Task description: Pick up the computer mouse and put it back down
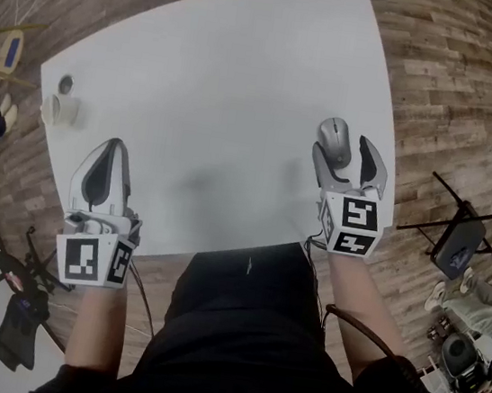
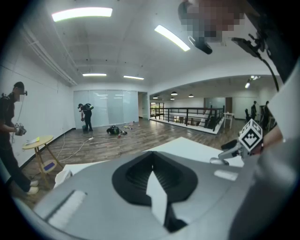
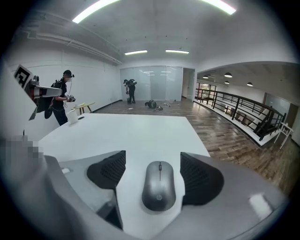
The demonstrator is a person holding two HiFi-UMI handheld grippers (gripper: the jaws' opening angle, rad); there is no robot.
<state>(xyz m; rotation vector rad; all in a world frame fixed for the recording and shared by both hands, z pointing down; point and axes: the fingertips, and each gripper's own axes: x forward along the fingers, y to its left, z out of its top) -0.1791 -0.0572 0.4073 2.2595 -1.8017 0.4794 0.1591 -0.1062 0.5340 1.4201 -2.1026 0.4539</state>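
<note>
Computer mouse (image 3: 159, 186) lying flat on the white table (image 1: 224, 97), near its right edge, between the jaws of my right gripper (image 1: 343, 148).
The right jaws stand wide apart, with a gap on each side of the mouse. My left gripper (image 1: 113, 150) is over the table's near left part, jaws closed together, holding nothing.

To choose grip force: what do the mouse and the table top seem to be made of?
Mouse: probably plastic, grey satin finish; it shows a soft sheen and a moulded seam. Table: white, smooth, matte top, perhaps laminate or painted board; no grain shows.
</note>
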